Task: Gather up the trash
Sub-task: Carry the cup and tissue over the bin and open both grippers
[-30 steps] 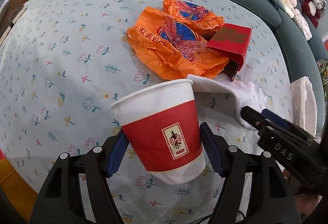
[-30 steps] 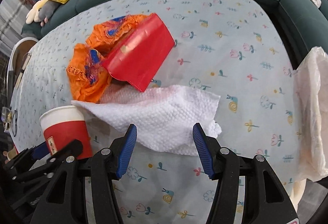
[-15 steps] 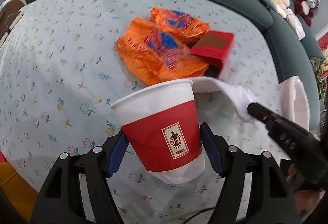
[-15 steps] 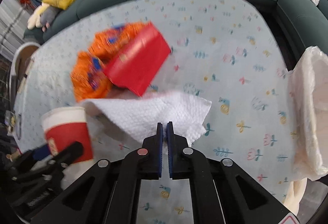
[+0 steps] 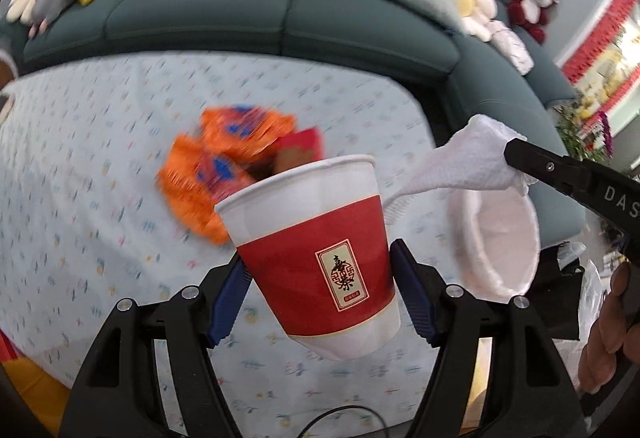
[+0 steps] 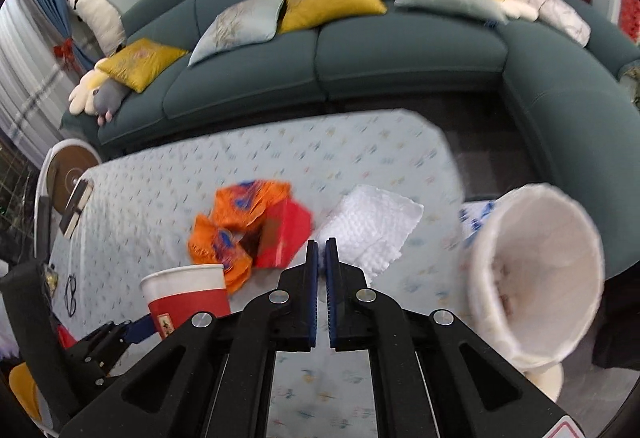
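Observation:
My left gripper (image 5: 320, 286) is shut on a red-and-white paper cup (image 5: 316, 254), lifted above the flower-print table (image 5: 80, 197); the cup (image 6: 188, 298) shows at lower left in the right wrist view. My right gripper (image 6: 322, 250) is shut on a white paper towel (image 6: 372, 226), which hangs from it in the air (image 5: 472, 157). Two orange wrappers (image 6: 228, 230) and a red box (image 6: 288, 234) lie on the table. A white-lined waste bin (image 6: 532, 270) stands off the table's right end.
A dark green corner sofa (image 6: 360, 49) with yellow and grey cushions wraps the far and right sides of the table. Glasses (image 6: 71, 296) and a book (image 6: 76, 205) lie at the table's left end. A person's hand (image 5: 612, 330) holds the right gripper.
My right gripper closed on the paper towel and lifted it off the table. The left gripper rose with the cup. Both views now sit higher, showing the sofa and the bin.

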